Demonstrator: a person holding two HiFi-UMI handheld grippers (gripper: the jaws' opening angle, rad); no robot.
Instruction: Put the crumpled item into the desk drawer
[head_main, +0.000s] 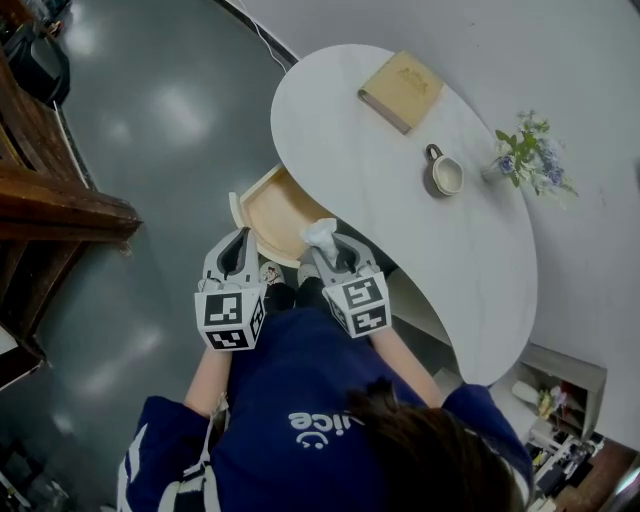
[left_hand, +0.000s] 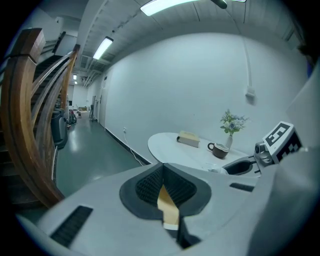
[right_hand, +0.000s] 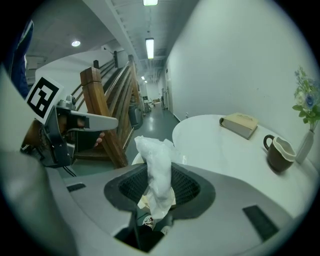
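Observation:
The crumpled white item (head_main: 320, 233) sticks up from my right gripper (head_main: 328, 250), whose jaws are shut on it. In the right gripper view the crumpled item (right_hand: 157, 162) stands upright between the dark pads (right_hand: 187, 187) of the right gripper (right_hand: 159, 172). The wooden desk drawer (head_main: 262, 205) is pulled open from the near edge of the white desk (head_main: 400, 210); the right gripper hovers at its near right corner. My left gripper (head_main: 238, 248) hangs just left of the drawer. In its own view the left gripper (left_hand: 162, 175) is shut with nothing held.
On the desk lie a tan book (head_main: 402, 90), a mug (head_main: 443, 175) and a small vase of flowers (head_main: 530, 155). A dark wooden stair rail (head_main: 50, 200) stands to the left across grey floor. A low shelf (head_main: 560, 400) sits by the desk's right end.

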